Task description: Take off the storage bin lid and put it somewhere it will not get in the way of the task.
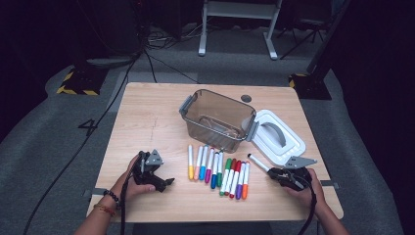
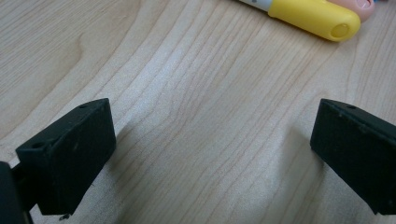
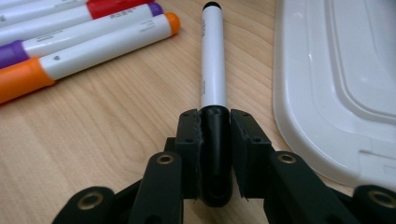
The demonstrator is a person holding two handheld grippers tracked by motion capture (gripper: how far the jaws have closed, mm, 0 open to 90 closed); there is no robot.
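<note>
While our left gripper rests with jaws spread, our right gripper pinches the black-capped white marker beside the white plastic lid.

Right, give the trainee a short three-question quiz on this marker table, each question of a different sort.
1. True or false: the right hand-held gripper is clamped on the black marker by its cap end.
2. Multiple choice: the white lid lies (A) on the clear bin, (B) on the table beside the bin, (C) under the markers.
3. Fill in: the left hand-held gripper has its jaws ____, with bare wood between them.

Key: 1 true; 2 B; 3 open.
</note>
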